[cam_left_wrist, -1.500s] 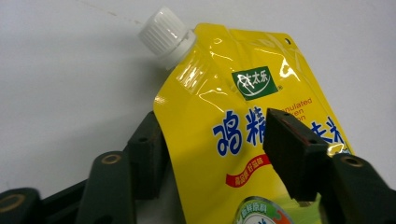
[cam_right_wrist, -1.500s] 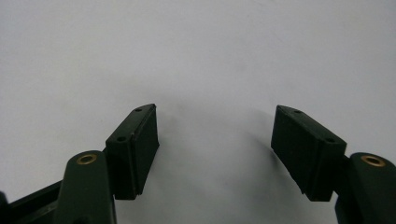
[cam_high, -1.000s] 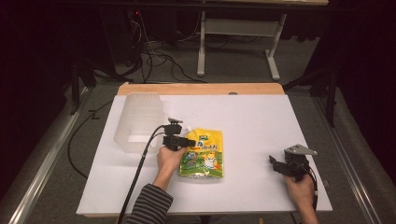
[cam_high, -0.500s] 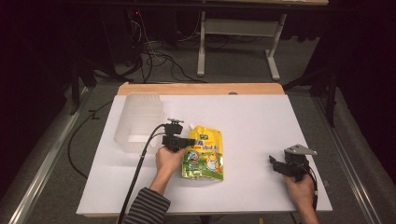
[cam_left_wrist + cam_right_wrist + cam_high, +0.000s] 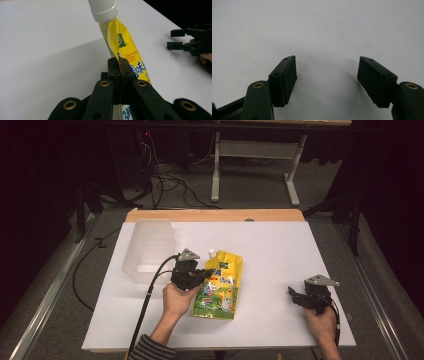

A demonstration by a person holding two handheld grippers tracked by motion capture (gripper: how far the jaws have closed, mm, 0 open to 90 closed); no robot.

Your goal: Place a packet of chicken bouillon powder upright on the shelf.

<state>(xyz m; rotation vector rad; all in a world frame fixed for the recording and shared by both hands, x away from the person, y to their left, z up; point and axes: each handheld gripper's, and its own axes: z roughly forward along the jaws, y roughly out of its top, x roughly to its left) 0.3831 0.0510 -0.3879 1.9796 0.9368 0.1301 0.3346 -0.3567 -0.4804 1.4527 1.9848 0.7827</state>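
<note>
Forearms reach in from the near edge. Left gripper (image 5: 204, 272) has just closed, jaws clamped on the yellow pouch's (image 5: 218, 285) side edge mid-table; its own view shows the white cap (image 5: 103, 10) raised. Right gripper (image 5: 295, 296) rests near the table's (image 5: 280, 240) right side, jaws spread wide, holding nothing.

A lab-like recording room: white-covered table (image 5: 280, 245), tangled floor cables (image 5: 165, 180), metal bench frame (image 5: 255, 150), dark surroundings.
</note>
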